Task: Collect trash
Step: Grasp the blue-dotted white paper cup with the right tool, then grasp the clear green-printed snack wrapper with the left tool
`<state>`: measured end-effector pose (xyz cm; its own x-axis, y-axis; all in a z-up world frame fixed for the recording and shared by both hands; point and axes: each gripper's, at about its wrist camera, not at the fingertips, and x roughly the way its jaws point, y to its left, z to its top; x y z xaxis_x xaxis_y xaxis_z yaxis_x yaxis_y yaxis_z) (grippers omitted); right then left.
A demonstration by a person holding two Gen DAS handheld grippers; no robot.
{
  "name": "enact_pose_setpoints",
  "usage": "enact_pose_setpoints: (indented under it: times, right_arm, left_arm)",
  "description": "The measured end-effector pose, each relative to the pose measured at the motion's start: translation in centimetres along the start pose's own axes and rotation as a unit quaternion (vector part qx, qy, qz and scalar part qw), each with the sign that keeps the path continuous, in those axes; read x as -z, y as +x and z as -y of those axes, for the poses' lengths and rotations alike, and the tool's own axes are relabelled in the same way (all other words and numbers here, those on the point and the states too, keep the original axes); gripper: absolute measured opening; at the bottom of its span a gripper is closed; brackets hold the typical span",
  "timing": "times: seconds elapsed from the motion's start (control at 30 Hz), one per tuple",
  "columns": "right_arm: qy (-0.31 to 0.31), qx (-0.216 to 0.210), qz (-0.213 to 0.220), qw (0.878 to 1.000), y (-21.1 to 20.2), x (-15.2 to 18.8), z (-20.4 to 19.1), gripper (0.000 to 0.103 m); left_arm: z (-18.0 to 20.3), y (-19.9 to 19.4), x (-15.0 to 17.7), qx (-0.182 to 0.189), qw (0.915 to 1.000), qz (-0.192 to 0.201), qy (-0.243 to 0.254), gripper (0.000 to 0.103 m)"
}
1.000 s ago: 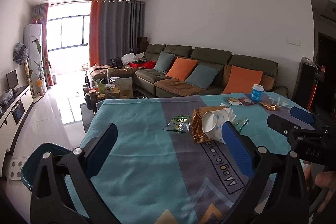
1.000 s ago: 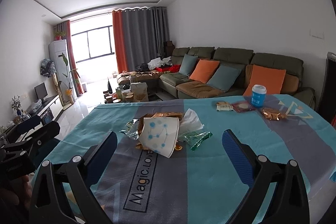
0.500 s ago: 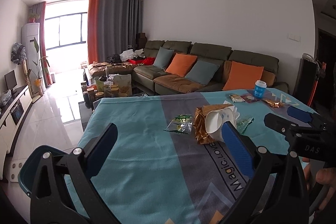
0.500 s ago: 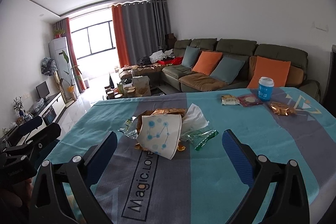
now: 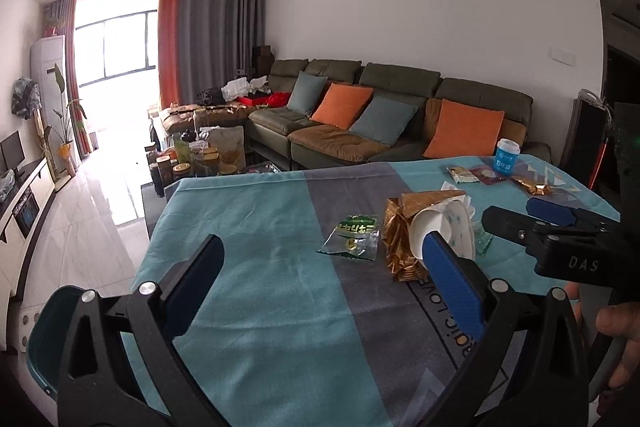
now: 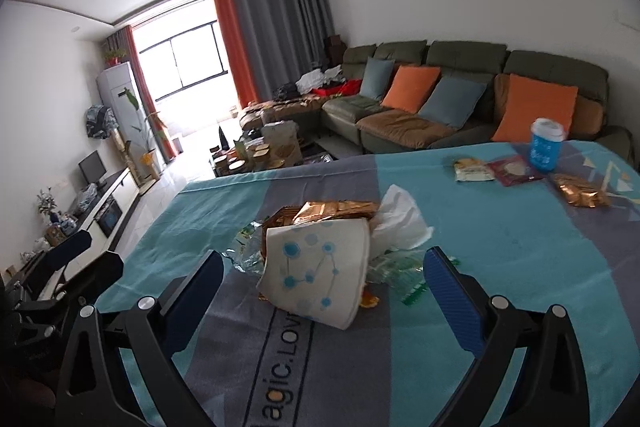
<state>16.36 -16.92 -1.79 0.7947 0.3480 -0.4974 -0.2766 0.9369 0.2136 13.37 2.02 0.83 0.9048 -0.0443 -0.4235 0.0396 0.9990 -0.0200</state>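
Observation:
A trash pile lies mid-table: a tipped white paper cup with blue dots, a gold foil wrapper, a white tissue and green-clear wrappers. My right gripper is open, its fingers on either side of the cup, just short of it. In the left wrist view the cup, gold wrapper and a green snack packet lie ahead. My left gripper is open and empty above the cloth.
The table has a teal and grey cloth. At its far right stand a blue cup with a lid, flat packets and another gold wrapper. A teal bin sits below the table's left edge. A sofa is behind.
My right gripper has moved forward and down toward the paper cup, which now sits between its fingers. My left gripper has moved closer to the pile. Both stay open.

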Motion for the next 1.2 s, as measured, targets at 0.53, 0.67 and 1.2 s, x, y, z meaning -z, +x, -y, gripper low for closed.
enact_pose_setpoints:
  times: [0.53, 0.67, 1.2]
  right_arm:
    - [0.026, -0.032, -0.067, 0.997, 6.2, -0.8, 0.3, 0.096]
    - [0.041, -0.044, -0.085, 0.995, 7.2, -0.8, 0.5, 0.096]
    - [0.059, -0.069, -0.111, 0.990, 7.8, -1.0, 0.9, 0.072]
  left_arm:
    - [-0.7, 5.2, -0.3, 0.002, 0.9994, -0.035, 0.000, 0.098]
    - [-0.6, 6.9, -0.1, 0.005, 0.9989, -0.047, 0.004, 0.098]
    - [-0.3, 10.5, 0.3, 0.031, 0.9948, -0.097, 0.006, 0.098]
